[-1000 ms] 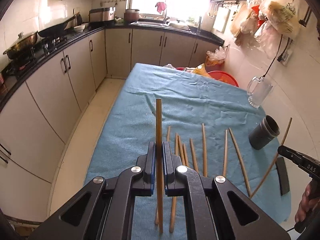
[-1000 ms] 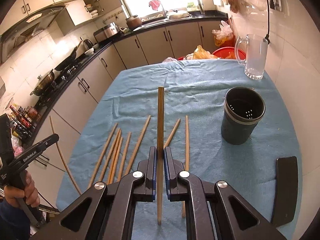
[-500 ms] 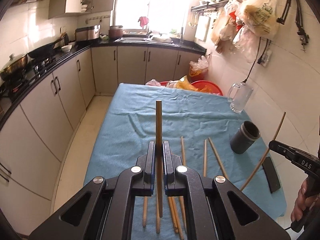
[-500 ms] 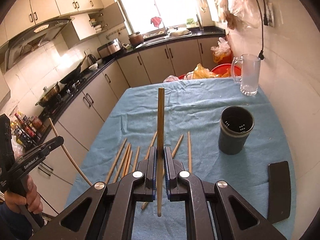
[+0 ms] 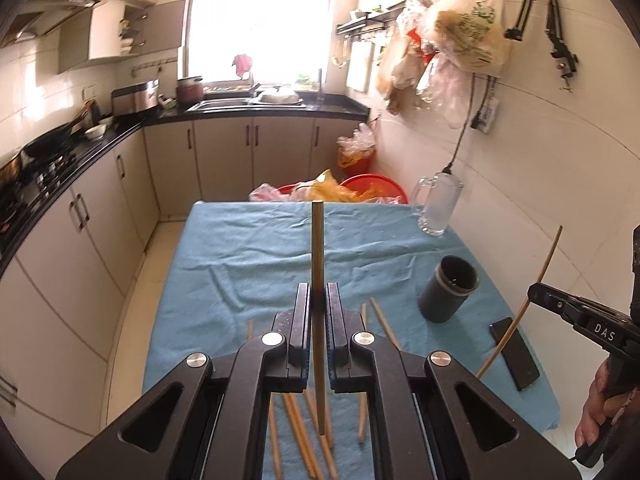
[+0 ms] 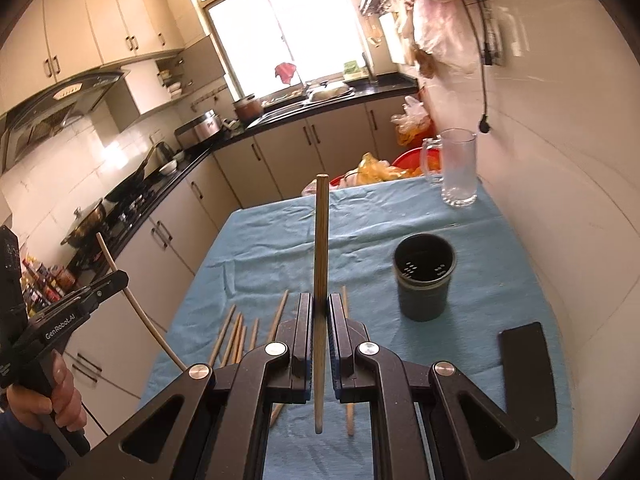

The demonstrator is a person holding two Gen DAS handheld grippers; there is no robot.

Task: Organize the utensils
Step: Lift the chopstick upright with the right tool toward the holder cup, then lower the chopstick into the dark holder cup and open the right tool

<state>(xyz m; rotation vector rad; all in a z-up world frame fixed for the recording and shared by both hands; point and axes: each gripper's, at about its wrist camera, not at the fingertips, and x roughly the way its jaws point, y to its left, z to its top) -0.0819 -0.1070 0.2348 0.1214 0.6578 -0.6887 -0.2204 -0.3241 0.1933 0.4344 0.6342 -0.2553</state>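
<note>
1. Above the blue-cloth-covered desk [image 6: 500, 248], both tools hang in the air, each clenched on one long wooden chopstick.
2. Seen from its own camera, the left tool [image 5: 318, 320] grips its pale wooden chopstick [image 5: 317, 248] near mid-length, the stick running straight up the view between the jaws.
3. The right tool [image 6: 319, 320] holds its own wooden chopstick [image 6: 321, 240] the same way, upright in the view and pinched near the middle.
4. The dark grey cylindrical utensil holder [image 6: 424, 280] stands upright and looks empty, on the cloth ahead and to the right of the right tool.
5. More loose wooden chopsticks [image 6: 236, 336] lie flat on the cloth below the tools, well apart from the holder.
6. A black flat phone-like slab [image 6: 528, 376] lies near the holder, and a clear glass mug [image 6: 458, 168] stands at the far edge.
7. The step in hand looks like carrying the held sticks to the holder. To do it well:
   - bring one tool at a time over the opening so the sticks do not cross;
   - tip the stick until its lower end points into the mouth;
   - lower that end past the rim before letting go, so it neither bounces out nor knocks the holder over.
</note>
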